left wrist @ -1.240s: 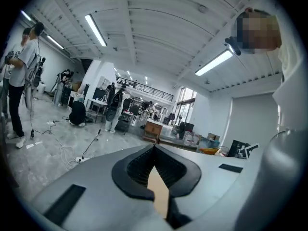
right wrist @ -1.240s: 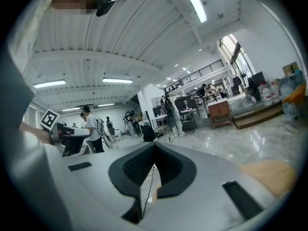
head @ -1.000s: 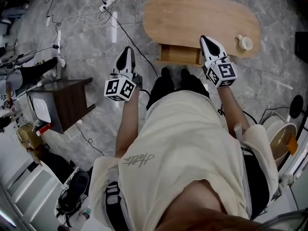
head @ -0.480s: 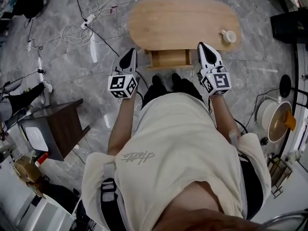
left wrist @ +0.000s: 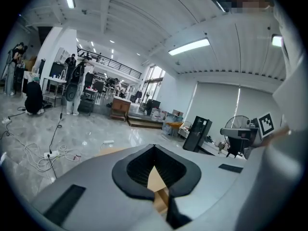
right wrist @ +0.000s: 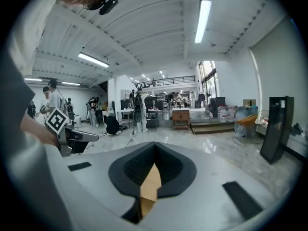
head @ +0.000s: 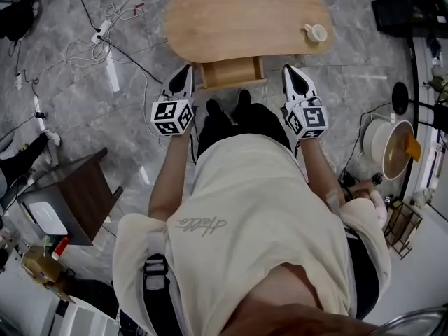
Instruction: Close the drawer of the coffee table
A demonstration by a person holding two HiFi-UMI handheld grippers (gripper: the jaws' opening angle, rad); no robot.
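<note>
The drawer [head: 231, 72] is standing open under the table [head: 245, 12], at the upper middle of the frame. The left gripper [head: 183, 75] and right gripper [head: 290, 75] are flanking it, jaws together and empty. This is probably the approach. Next, one gripper should push the drawer front inward.

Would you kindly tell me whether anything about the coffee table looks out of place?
The drawer stands pulled out from the coffee table toward the person. The cup sits upright, nothing spilled.
</note>
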